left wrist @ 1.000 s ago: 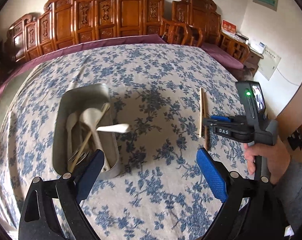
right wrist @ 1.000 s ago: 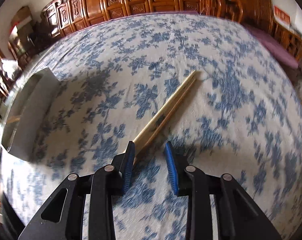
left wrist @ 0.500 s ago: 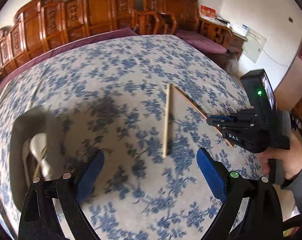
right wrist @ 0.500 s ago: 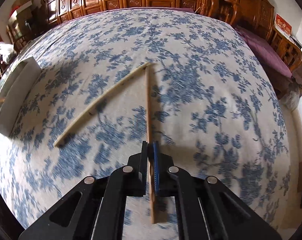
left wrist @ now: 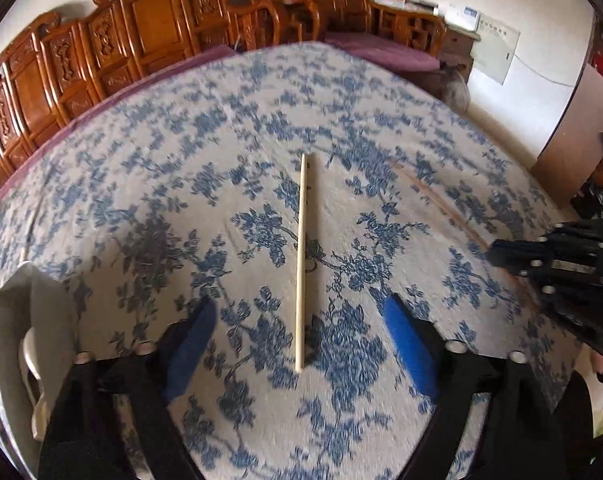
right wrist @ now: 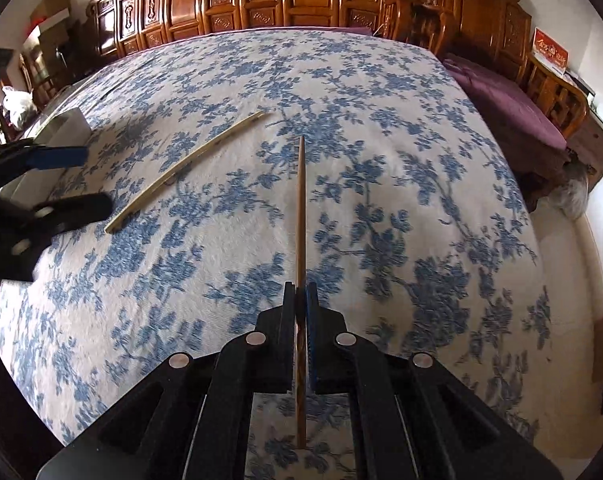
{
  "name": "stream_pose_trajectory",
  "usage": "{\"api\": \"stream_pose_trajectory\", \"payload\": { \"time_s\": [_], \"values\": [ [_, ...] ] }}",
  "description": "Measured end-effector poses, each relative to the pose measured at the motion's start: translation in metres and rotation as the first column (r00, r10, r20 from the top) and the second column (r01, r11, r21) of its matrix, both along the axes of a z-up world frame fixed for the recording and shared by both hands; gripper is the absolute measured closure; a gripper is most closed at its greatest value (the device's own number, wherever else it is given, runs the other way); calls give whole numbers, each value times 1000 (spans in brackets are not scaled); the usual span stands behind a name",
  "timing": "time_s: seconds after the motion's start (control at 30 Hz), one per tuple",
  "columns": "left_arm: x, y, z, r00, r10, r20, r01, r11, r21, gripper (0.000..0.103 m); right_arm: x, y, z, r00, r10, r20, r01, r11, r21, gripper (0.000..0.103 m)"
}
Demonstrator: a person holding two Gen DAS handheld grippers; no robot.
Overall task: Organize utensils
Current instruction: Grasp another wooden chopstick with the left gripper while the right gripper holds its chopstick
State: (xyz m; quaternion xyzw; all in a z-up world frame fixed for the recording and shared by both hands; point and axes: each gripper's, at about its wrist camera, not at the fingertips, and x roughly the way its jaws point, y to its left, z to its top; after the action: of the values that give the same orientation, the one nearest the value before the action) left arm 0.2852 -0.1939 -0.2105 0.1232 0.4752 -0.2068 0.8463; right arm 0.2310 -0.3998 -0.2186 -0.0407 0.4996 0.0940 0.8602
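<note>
A pale chopstick [left wrist: 303,256] lies flat on the flowered tablecloth [left wrist: 229,128], its near end between the blue pads of my left gripper [left wrist: 301,336]. The left jaws are closing and neither pad touches the stick. My right gripper [right wrist: 300,300] is shut on a darker brown chopstick [right wrist: 300,216], which points away from me just above the cloth. In the right wrist view the pale chopstick [right wrist: 181,168] lies to the left, with the left gripper [right wrist: 93,180] at its near end. In the left wrist view the right gripper [left wrist: 497,252] is at the right edge.
A metal tray [left wrist: 5,320] holding a white spoon [left wrist: 27,356] stands at the left edge of the table, also seen as the tray [right wrist: 61,128] in the right wrist view. Carved wooden chairs [left wrist: 161,20] line the far side. The cloth's right edge drops to the floor.
My left gripper swung right from above the tray to over the pale chopstick and narrowed its jaws. My right gripper shut on the brown chopstick and pulled it away from the pale one.
</note>
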Motion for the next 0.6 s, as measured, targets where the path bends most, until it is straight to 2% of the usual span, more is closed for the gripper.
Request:
{"api": "stream_pose_trajectory", "payload": {
  "time_s": [0.13, 0.2, 0.37, 0.47, 0.6],
  "values": [
    [18, -7, -16, 999, 18, -36, -18, 1000, 17, 40, 2, -12, -1, 1000, -22, 2, 22, 1000, 18, 97],
    [26, -10, -23, 998, 30, -58, -29, 999, 21, 50, 3, -16, -1, 1000, -31, 3, 31, 999, 23, 97],
    [32, -16, -29, 998, 30, -57, -29, 999, 22, 54, 4, -20, -2, 999, -39, 3, 39, 999, 20, 97],
    [31, -19, -29, 998, 12, -55, -11, 1000, 23, 62, 4, -18, -4, 999, -34, 0, 34, 999, 13, 97],
    [34, -22, -28, 998, 3, -55, -2, 1000, 24, 66, 3, -16, -10, 1000, -30, -9, 30, 1000, 1, 97]
  ]
}}
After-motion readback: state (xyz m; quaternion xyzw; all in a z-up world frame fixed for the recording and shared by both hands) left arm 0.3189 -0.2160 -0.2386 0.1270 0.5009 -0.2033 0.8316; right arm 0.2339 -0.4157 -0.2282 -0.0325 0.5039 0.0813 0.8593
